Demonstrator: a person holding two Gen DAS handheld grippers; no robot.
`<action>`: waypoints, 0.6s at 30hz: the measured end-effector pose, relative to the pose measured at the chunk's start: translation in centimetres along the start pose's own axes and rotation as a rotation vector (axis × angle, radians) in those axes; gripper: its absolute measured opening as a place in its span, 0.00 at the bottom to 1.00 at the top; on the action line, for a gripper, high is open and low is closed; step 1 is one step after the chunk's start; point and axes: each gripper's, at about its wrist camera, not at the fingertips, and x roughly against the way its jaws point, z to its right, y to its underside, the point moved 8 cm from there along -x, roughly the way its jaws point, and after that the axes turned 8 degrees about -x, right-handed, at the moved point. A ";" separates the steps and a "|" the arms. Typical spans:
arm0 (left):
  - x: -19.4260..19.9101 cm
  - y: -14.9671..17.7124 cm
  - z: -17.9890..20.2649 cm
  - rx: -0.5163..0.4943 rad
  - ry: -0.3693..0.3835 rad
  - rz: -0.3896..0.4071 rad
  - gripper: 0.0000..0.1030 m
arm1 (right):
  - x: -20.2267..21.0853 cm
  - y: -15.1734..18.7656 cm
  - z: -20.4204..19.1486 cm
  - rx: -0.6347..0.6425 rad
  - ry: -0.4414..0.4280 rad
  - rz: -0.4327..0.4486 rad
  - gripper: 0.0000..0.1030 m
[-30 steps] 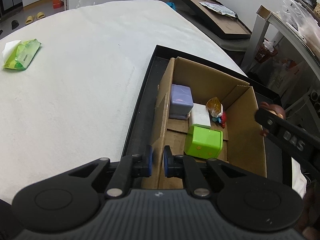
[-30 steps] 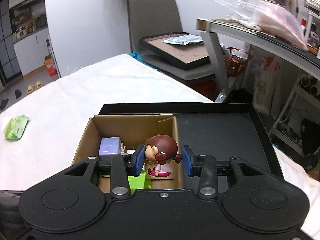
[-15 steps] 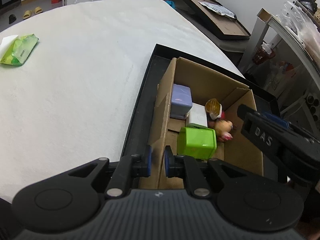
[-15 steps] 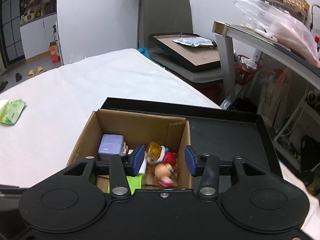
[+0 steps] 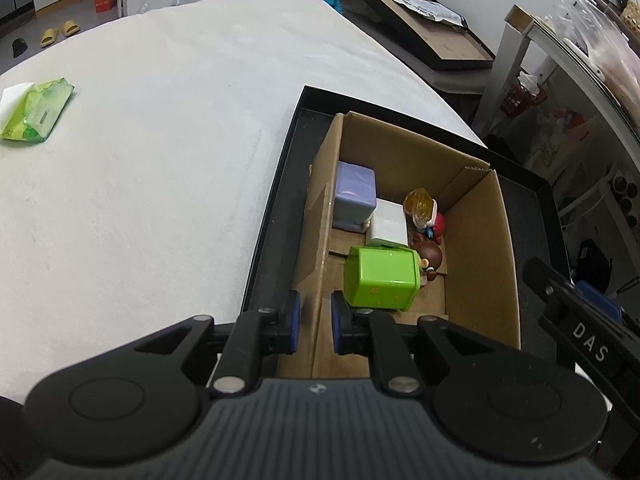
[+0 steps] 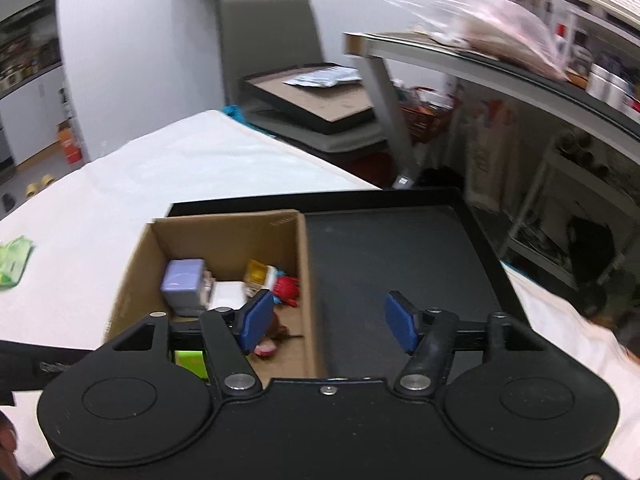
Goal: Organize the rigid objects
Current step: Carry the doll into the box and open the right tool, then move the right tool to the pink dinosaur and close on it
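Observation:
An open cardboard box (image 5: 476,248) stands at the left end of a black tray (image 5: 272,200). In it lie a purple cube (image 5: 355,194), a white block (image 5: 387,220), a green cube (image 5: 382,278), a yellow-headed red figure (image 5: 424,208) and a brown-haired doll (image 5: 430,256) beside the green cube. My left gripper (image 5: 315,322) is shut on the box's near left wall. My right gripper (image 6: 329,324) is open and holds nothing, hovering over the box's right wall (image 6: 308,280). Its left finger partly hides the doll (image 6: 274,330).
A green wipes pack (image 5: 38,114) lies far left on the white table (image 5: 160,160). The tray's right half (image 6: 400,260) is bare. Beyond the table stand a grey chair (image 6: 272,32) with stacked black frames (image 6: 316,100), and cluttered shelves (image 6: 520,80) on the right.
My right gripper opened and dropped the brown-haired doll into the box, then opened wider and drew back to the right. The left gripper kept its hold on the box wall.

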 end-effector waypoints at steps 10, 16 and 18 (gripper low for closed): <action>0.3 0.4 0.0 -0.007 -0.033 -0.020 0.22 | 0.6 1.5 3.9 -0.082 0.123 0.003 0.79; 0.5 0.6 -0.2 -0.011 -0.076 -0.028 0.39 | 0.5 2.2 6.3 -0.146 0.211 -0.005 0.80; 0.8 0.6 0.0 -0.018 -0.081 -0.022 0.43 | 0.5 2.3 6.9 -0.168 0.229 -0.004 0.82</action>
